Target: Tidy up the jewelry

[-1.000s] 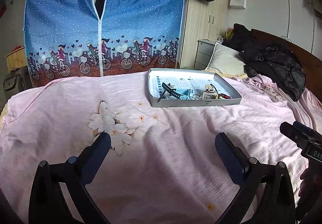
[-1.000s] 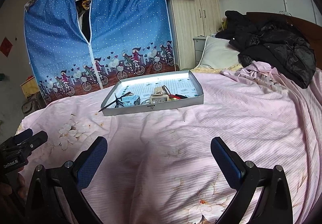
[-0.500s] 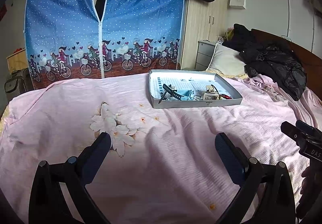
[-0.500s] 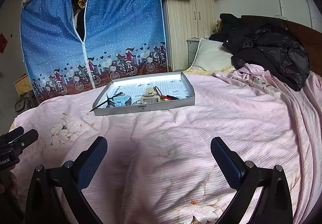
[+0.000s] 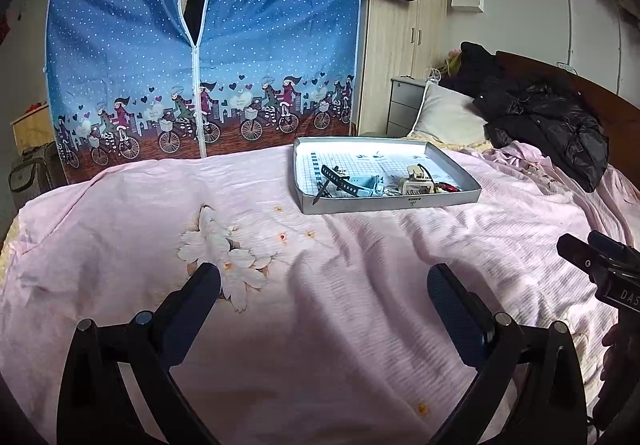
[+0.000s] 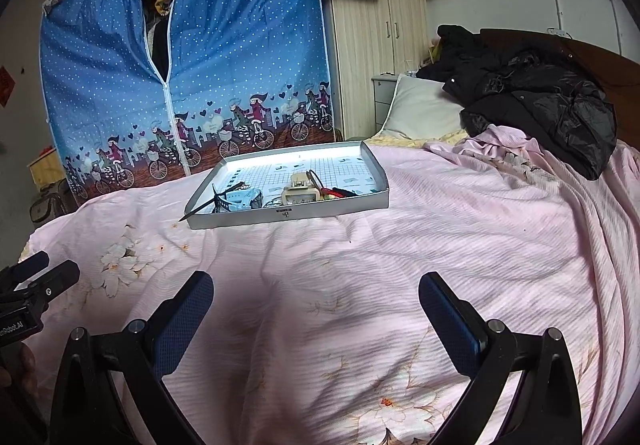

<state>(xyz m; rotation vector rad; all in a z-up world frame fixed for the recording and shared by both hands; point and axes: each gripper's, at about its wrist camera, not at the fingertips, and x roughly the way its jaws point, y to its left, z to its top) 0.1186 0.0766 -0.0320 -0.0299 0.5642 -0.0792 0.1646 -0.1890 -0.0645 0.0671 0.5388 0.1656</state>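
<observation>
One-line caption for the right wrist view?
Open right gripper hovers over pink bedspread, facing the shallow tray of jewelry.

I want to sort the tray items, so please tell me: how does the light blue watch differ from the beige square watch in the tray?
The light blue watch lies flat toward the tray's left; the beige square watch stands on edge, farther right. A dark perforated strap lies beside the blue watch; red items lie beside the beige one. Both rest near the front wall of the tray, untouched by either gripper.

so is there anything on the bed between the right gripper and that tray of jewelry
Nothing visible. The right gripper is open above the pink bedspread, and only bare, wrinkled fabric lies between it and the tray. The black jacket lies off to the right, by the pillow.
</observation>
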